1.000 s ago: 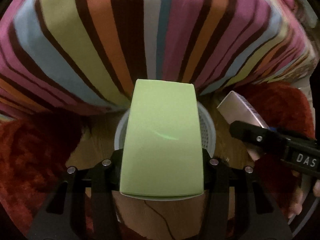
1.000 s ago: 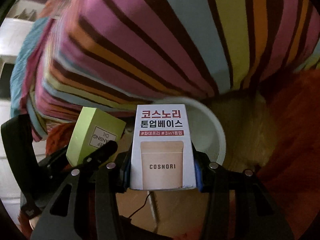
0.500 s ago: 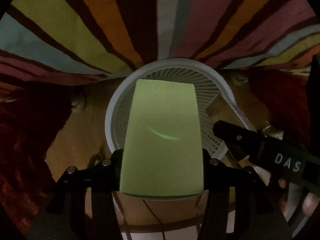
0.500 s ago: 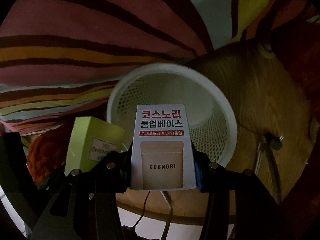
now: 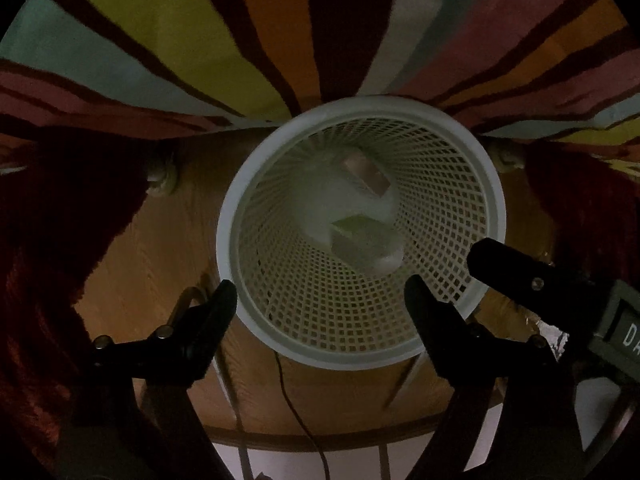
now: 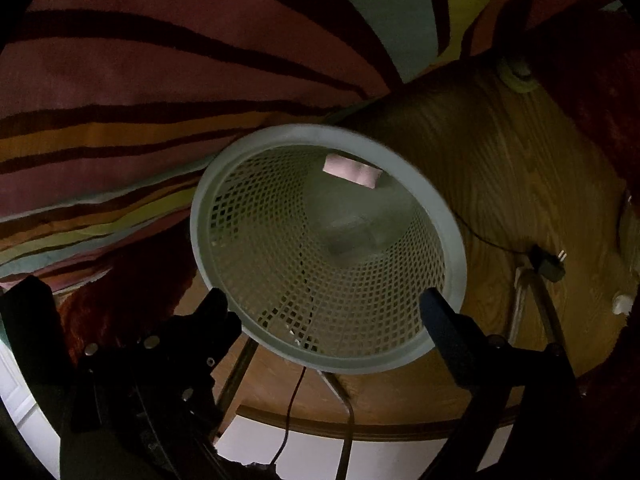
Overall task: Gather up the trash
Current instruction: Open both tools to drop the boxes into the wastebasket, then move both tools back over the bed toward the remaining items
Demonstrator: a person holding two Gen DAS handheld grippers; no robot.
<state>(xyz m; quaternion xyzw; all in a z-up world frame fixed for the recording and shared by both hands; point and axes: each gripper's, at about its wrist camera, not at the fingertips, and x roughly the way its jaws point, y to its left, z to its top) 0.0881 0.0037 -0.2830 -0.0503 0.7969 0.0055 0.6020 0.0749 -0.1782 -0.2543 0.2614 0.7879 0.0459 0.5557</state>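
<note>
1. Trash lies at the bottom of the white mesh wastebasket [image 5: 362, 344]: a green box [image 5: 360, 236] and a white box [image 5: 366, 174], apart.
2. The striped blanket [image 5: 240, 40] hangs behind the wastebasket, which stands on the wooden floor [image 5: 160, 248].
3. The left claw [image 5: 320, 292], above the wastebasket's near rim, has just opened wide, empty.
4. The right claw [image 6: 326, 300] likewise, just opened, nothing between its jaws.

Home, likely a bedroom: striped bedding [image 5: 248, 40] hanging over a wood floor [image 6: 520, 184], shaggy red rug [image 5: 52, 240], white mesh bin [image 5: 236, 216], plug and cable [image 6: 550, 266] loose on the floor.
</note>
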